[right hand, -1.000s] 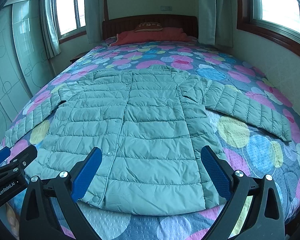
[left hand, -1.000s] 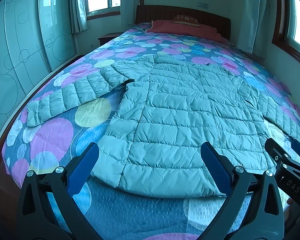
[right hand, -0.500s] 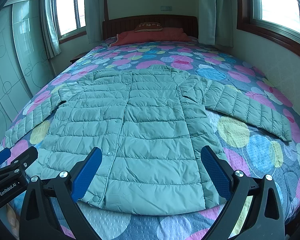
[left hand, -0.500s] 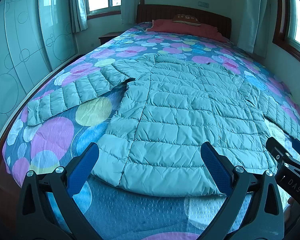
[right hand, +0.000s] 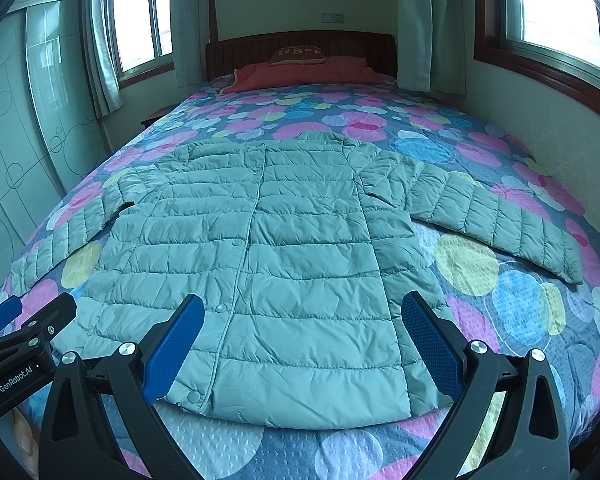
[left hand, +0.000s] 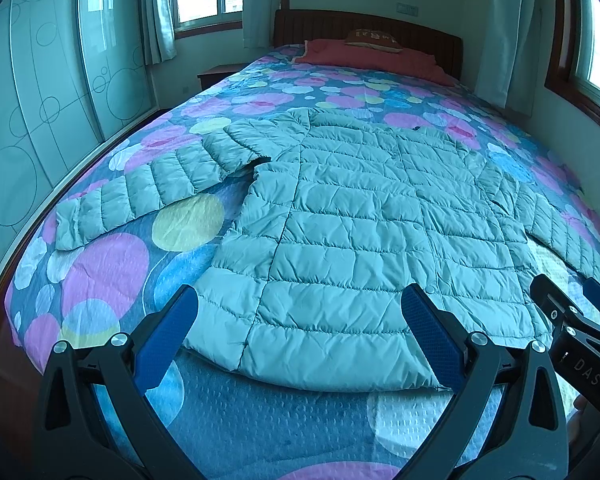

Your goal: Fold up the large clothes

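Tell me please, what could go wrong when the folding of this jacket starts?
The puffy jacket is thick and looks slippery, so the open right gripper may lose it or pinch only the top layer. The left sleeve lies near the bed's edge and might slide off when the left gripper pulls.

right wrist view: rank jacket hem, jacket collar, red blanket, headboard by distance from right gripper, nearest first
1. Jacket hem: just ahead of the open right gripper, at the bed's foot.
2. Jacket collar: mid-bed, centre.
3. Red blanket: at the bed's head.
4. Headboard: against the far wall, behind the blanket.
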`<control>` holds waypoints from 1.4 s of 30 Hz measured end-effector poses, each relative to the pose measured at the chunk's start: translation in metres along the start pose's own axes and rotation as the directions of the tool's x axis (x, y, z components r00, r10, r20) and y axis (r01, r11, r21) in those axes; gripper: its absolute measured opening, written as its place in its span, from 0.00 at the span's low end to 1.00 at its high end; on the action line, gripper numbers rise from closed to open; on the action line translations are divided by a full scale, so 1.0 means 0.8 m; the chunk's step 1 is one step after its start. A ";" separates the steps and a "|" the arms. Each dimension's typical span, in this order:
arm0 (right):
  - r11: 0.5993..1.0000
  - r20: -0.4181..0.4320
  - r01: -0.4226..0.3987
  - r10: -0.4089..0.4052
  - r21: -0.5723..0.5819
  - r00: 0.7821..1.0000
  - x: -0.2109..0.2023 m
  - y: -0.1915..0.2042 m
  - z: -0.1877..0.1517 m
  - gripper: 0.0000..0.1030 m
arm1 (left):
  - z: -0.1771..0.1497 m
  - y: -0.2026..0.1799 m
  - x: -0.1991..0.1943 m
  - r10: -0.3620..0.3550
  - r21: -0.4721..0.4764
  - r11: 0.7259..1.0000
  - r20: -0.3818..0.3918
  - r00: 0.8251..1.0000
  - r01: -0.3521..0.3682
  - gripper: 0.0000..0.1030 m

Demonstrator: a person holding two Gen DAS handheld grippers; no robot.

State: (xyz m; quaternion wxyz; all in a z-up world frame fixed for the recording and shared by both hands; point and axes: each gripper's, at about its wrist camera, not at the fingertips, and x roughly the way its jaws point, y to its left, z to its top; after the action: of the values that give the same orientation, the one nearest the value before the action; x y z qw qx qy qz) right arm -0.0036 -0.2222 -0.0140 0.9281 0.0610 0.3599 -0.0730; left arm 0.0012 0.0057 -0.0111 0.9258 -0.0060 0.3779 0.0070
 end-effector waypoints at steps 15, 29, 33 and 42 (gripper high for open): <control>1.000 0.003 0.001 -0.001 -0.004 1.000 -0.002 0.004 -0.003 0.95 | 0.000 0.000 0.000 0.001 -0.001 1.000 -0.001 1.000 -0.001 0.98; 1.000 0.005 0.001 -0.001 -0.005 1.000 -0.004 0.006 -0.003 0.95 | 0.000 0.000 0.000 0.001 -0.002 1.000 -0.002 1.000 -0.001 0.98; 1.000 0.004 0.001 -0.001 -0.006 1.000 -0.003 0.008 -0.004 0.95 | -0.001 0.001 -0.001 -0.001 -0.003 1.000 -0.003 1.000 0.001 0.98; 1.000 0.001 0.002 -0.002 0.000 1.000 -0.003 0.005 -0.004 0.95 | 0.000 0.019 0.008 -0.054 -0.082 0.995 -0.062 0.997 0.049 0.98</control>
State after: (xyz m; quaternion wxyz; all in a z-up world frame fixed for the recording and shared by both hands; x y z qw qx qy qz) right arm -0.0068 -0.2175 -0.0149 0.9283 0.0604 0.3594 -0.0741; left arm 0.0053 0.0207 -0.0159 0.9120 -0.0532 0.4068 -0.0020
